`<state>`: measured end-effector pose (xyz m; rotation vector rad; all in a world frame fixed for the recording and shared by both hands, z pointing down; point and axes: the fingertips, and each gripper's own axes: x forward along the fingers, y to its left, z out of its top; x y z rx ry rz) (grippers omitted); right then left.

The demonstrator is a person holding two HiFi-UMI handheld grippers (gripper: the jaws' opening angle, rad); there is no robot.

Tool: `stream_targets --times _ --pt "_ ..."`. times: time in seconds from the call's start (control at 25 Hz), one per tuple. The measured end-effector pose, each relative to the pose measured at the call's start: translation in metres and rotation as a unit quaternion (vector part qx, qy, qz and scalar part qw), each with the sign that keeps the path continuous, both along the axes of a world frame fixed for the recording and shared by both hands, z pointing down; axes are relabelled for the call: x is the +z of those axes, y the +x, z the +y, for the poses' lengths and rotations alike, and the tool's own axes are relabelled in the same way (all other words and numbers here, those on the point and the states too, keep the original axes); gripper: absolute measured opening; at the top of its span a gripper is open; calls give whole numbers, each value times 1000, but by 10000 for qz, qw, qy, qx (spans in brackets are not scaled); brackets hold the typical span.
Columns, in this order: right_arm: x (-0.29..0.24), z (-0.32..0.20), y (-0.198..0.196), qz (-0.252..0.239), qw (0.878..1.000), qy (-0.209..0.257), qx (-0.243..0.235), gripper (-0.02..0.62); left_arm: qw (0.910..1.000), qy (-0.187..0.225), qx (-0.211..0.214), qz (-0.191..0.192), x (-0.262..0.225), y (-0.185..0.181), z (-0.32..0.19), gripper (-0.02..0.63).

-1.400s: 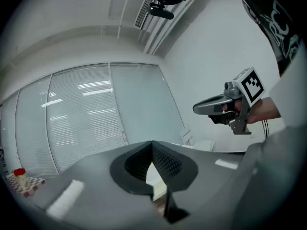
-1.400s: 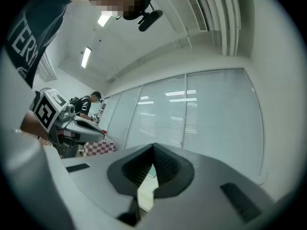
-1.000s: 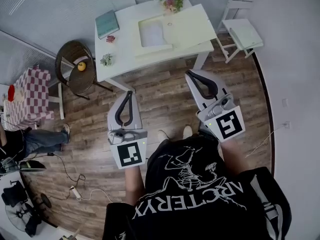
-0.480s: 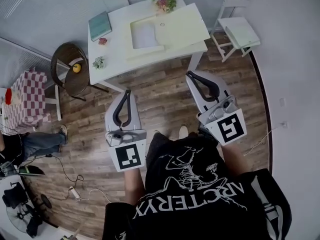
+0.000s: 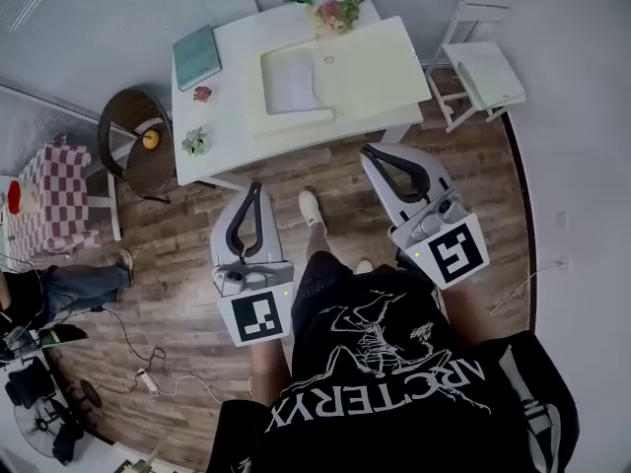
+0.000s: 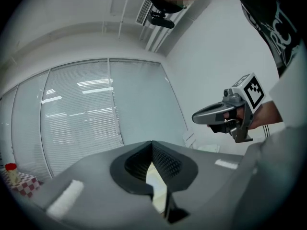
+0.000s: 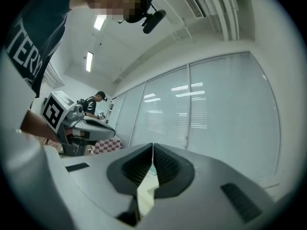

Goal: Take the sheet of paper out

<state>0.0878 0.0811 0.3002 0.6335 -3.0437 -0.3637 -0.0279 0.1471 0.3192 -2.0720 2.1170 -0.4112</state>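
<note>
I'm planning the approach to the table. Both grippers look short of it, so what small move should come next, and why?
Probably one more step toward the white table, opening the jaws on the way. The left gripper and right gripper are both shut, empty and over the wooden floor. That leaves them short of the white sheet of paper showing in the pale yellow flat folder.

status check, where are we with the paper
Left gripper, right gripper shut, empty, short of white table. Sheet of paper on it, untouched. Nothing blocking.
</note>
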Motion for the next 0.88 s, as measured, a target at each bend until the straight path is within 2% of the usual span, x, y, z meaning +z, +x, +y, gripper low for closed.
stream_targets --times 0.24,0.36,0.52,0.64,0.88 --pt "8 -85 -61 155 9991 -191 332 12 9993 -87 262 250 9 -66 -93 11" --pt "9 -135 -88 262 9975 -395 532 12 9985 -140 492 215 8 -97 -140 11" --pt "4 -189 -118 82 9952 -415 879 12 9963 -149 675 504 14 -134 -186 12" --pt "3 -217 -127 -34 9936 -503 1011 12 9958 -226 764 450 16 -149 -213 12" --pt "14 -249 -125 158 9923 -773 950 13 9962 -243 674 499 16 -150 -245 11"
